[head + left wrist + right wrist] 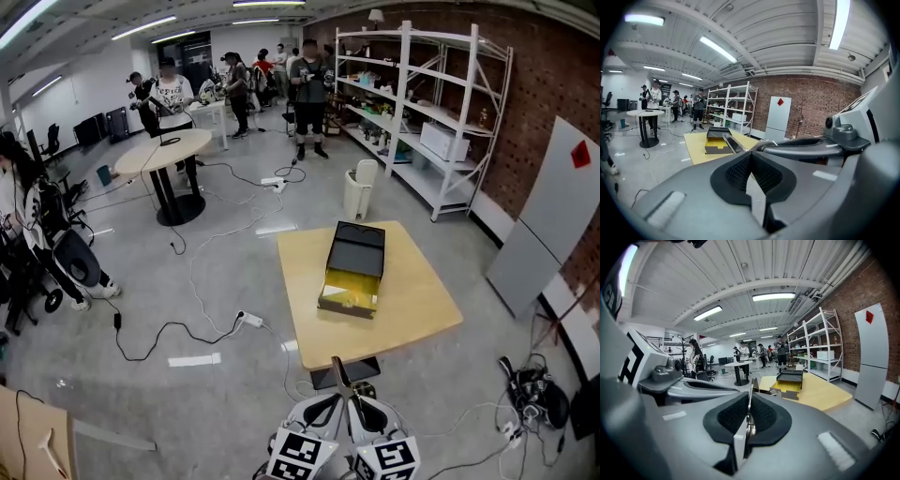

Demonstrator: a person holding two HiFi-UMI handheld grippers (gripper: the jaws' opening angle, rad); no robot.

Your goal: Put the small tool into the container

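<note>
The small tool (341, 375), a thin flat metal piece, sticks up between my two grippers at the bottom of the head view. My right gripper (749, 404) is shut on it, and the blade shows edge-on between the pads. In the left gripper view the tool (731, 143) crosses just past the tips of my left gripper (749, 157), which is shut with nothing in it. The container (353, 267), a black box with a yellow inside and its lid folded back, lies on the wooden table (412, 309) well ahead of both grippers. The same container (790, 383) also shows in the right gripper view.
Cables and a power strip (251, 320) lie on the floor left of the table. A white bin (359, 190) and metal shelves (422, 112) stand beyond it. Several people stand around a round table (173, 150) at the back. A white board (548, 211) leans on the brick wall.
</note>
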